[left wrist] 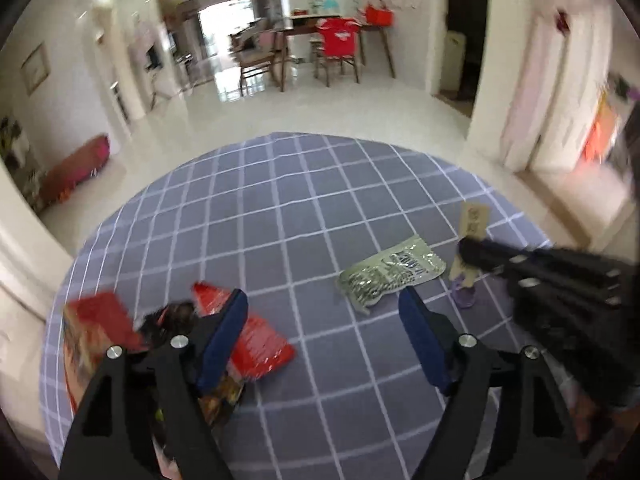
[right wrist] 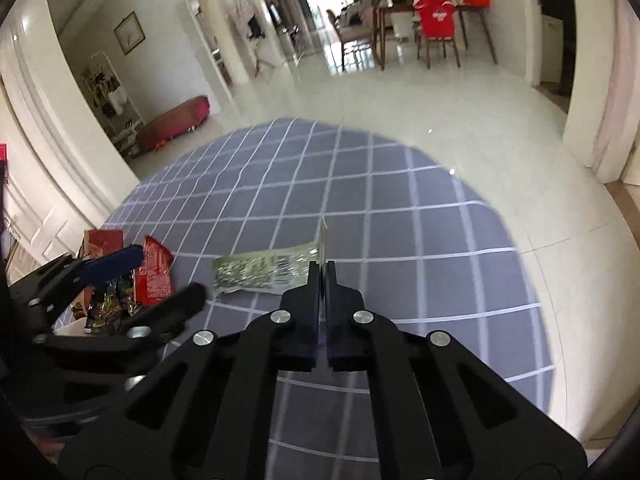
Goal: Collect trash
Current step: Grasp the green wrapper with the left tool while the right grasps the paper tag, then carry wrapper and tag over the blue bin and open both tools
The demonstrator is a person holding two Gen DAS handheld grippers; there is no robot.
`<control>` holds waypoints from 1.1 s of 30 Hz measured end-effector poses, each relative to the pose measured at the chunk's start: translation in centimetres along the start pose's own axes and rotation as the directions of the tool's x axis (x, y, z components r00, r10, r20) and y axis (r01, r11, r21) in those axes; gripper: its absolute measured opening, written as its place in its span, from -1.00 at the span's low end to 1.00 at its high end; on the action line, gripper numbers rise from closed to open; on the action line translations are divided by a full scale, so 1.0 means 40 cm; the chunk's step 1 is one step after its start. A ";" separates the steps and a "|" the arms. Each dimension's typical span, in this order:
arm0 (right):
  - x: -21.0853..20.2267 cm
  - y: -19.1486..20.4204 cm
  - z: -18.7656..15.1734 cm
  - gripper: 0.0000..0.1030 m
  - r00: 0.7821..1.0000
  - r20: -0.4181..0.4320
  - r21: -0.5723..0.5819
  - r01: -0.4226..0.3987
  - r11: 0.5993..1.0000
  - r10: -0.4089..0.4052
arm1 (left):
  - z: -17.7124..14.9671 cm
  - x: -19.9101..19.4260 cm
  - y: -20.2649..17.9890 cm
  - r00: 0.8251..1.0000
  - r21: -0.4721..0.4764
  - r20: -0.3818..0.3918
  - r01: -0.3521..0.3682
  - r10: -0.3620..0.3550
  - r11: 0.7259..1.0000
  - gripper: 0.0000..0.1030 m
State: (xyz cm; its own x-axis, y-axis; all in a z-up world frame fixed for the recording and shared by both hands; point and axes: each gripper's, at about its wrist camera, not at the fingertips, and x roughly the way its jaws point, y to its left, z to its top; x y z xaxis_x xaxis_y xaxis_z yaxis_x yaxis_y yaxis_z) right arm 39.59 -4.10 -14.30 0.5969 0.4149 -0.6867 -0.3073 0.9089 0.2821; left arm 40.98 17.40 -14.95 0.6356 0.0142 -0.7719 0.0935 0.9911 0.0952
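The right gripper point(right wrist: 323, 268) has its jaws clamped on a thin paper tag point(left wrist: 472, 220), just beside the silver wrapper point(right wrist: 264, 272); the left gripper point(left wrist: 324, 304) has its jaws apart and empty.

Checked tablecloth point(left wrist: 304, 208), perhaps wooden chairs point(right wrist: 436, 40)

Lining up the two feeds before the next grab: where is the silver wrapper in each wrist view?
Left wrist: silver wrapper lies right of centre on the grid cloth, beyond the open left tool.
Right wrist: silver wrapper at centre, just left of the right tool's tips.
Shared landmark: red wrapper.
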 end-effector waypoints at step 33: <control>-0.282 -0.132 -0.055 -0.93 0.992 0.117 0.103 -0.067 0.992 0.055 | -0.005 -0.159 -0.207 0.988 -0.013 0.097 0.122 -0.120 0.992 -0.70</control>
State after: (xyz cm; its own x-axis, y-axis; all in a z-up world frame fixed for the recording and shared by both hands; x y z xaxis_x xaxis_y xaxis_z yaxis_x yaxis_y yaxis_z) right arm 32.86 -13.67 -9.50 0.6620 0.4661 -0.5869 -0.2682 0.8786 0.3952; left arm 36.01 9.14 -10.96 0.6914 -0.1176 -0.7128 0.1599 0.9871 -0.0078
